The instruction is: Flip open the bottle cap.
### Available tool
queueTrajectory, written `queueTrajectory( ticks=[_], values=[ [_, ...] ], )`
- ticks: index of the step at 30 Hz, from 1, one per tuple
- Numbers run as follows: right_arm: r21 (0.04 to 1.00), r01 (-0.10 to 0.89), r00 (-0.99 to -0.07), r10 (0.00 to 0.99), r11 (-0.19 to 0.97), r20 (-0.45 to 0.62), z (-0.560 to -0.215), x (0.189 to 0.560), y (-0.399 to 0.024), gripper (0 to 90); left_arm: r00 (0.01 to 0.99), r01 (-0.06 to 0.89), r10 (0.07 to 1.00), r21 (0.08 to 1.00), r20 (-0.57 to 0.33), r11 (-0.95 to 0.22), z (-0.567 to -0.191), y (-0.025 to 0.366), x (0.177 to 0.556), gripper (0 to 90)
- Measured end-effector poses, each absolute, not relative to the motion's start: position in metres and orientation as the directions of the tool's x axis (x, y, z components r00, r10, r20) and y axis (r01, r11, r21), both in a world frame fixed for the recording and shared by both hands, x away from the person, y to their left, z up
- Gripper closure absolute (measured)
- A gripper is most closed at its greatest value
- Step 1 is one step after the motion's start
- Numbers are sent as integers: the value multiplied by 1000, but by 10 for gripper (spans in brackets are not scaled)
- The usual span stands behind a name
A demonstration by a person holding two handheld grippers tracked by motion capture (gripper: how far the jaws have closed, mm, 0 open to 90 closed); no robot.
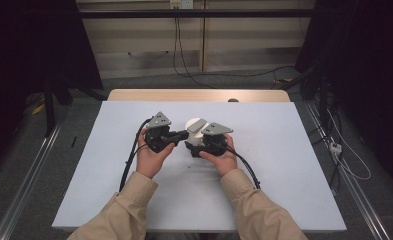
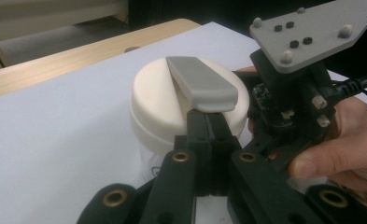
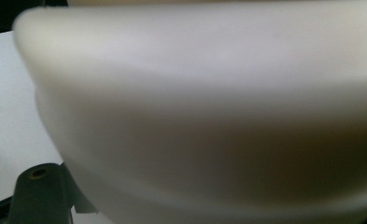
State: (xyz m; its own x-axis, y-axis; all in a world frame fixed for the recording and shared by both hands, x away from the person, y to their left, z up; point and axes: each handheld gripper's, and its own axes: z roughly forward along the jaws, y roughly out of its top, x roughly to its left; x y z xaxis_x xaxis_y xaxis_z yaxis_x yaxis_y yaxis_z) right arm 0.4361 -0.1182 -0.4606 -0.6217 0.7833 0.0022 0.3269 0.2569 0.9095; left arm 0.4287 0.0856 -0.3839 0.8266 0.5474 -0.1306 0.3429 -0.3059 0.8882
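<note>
My left gripper (image 2: 209,116) is standing with its jaws pressed flat together, nothing between them, the tips resting just under the near end of the grey tab (image 2: 201,84) that lies across the lid (image 2: 158,95). My right gripper (image 1: 202,148) is sitting hard against the side of the container (image 3: 209,107); its jaws are at their tightest, and I judge it is clamping the wall or rim below the lid, though the contact itself is hidden from me.

The container is a round, cream-white tub standing upright near the middle of the white table (image 1: 284,165), between my two hands.

Handling, as a judgement: the lid is looking like smooth moulded plastic, stiff and light, and likely slippery on its rounded shoulder. The body below seems clearer and thinner, so I am treating it as liable to flex if squeezed. The grey tab is the proper purchase: a raised, flat-sided bar that closed tips can push or lever. The tub needs steadying low on its wall while the tab is worked.
</note>
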Motion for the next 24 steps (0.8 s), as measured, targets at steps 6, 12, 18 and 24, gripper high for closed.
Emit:
queueTrajectory(
  ticks=[6,12,18,24],
  values=[
    [910,326,-621,784,257,2,-461,436,-118,187,826,350,546,886,-139,-304,-383,84,432,900],
    [909,326,-622,783,259,1,-461,436,-118,187,825,350,548,886,-138,-304,-381,84,434,900],
    [909,326,-622,783,259,0,-461,436,-118,188,829,348,543,883,-133,-315,-378,83,436,900],
    [909,325,-621,784,261,-2,-461,436,-118,188,830,350,541,882,-135,-316,-378,80,438,900]
  ],
)
